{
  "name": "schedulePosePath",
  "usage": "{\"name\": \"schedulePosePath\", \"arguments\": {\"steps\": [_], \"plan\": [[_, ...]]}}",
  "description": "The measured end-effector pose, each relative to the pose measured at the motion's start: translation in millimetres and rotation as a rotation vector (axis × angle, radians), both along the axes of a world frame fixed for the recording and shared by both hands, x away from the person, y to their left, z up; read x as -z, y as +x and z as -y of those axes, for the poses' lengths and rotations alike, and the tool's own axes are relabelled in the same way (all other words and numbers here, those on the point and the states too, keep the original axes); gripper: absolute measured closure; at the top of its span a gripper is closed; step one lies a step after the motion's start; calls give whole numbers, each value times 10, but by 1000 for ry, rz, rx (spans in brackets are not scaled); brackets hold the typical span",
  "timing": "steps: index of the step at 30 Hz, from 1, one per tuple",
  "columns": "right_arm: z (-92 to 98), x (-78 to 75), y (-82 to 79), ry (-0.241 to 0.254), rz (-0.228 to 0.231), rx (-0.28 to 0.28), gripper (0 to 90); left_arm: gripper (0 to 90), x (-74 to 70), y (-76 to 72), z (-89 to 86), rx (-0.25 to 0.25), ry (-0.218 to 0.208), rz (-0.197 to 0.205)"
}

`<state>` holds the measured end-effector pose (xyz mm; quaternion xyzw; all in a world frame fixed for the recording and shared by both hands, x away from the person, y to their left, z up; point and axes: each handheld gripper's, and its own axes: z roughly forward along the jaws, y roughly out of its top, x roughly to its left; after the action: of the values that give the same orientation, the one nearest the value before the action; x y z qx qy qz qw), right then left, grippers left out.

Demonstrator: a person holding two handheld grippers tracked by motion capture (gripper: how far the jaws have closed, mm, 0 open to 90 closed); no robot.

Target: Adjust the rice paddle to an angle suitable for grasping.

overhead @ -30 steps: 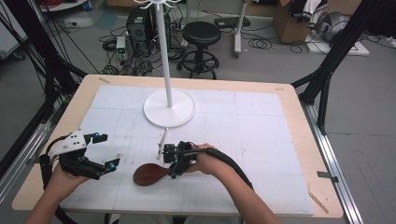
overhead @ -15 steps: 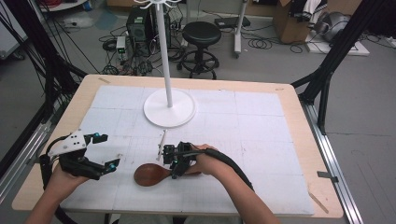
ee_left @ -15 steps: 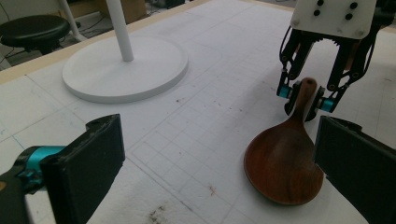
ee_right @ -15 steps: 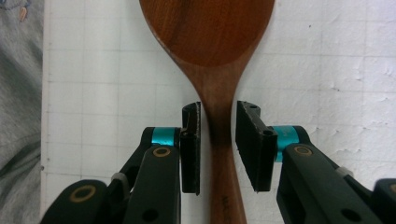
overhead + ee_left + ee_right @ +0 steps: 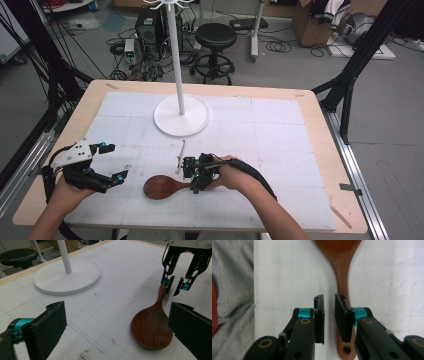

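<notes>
R tool point(image 5: 329, 302) jaws just closing, nearly together, above wooden spoon point(image 5: 162, 187) handle, not clamped; spoon lies flat on tabletop point(image 5: 280, 125) near white stand point(image 5: 181, 116). Grasp missed; reopen needed. L tool point(image 5: 111, 161) apart, idle.

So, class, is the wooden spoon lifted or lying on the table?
Lying down: the wooden spoon has its bowl resting on the white mat, handle flat along it.

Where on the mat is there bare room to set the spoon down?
Free: the mat's whole right half, from the stand base to the right edge, and the near right corner. Crowded: the near middle, where the wooden spoon, a thin white stick and both hand-held grippers sit.
</notes>
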<state>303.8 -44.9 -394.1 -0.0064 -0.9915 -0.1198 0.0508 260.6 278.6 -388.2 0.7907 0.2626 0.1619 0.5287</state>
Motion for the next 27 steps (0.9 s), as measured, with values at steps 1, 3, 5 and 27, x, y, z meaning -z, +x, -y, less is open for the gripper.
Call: {"name": "schedulePosePath", "arguments": {"steps": [1,3,5,27], "plan": [[10,9,-11,-16,-4,-2,845,30,0,0,0,0,0,0],[17,19,-23,-32,-7,3,871,30,-1,-1,1,0,0,0],[28,42,-31,-55,-7,-2,894,30,-1,-1,0,0,0,1],[57,166,95,-145,77,74,895,30,7,6,12,0,5,-3]]}}
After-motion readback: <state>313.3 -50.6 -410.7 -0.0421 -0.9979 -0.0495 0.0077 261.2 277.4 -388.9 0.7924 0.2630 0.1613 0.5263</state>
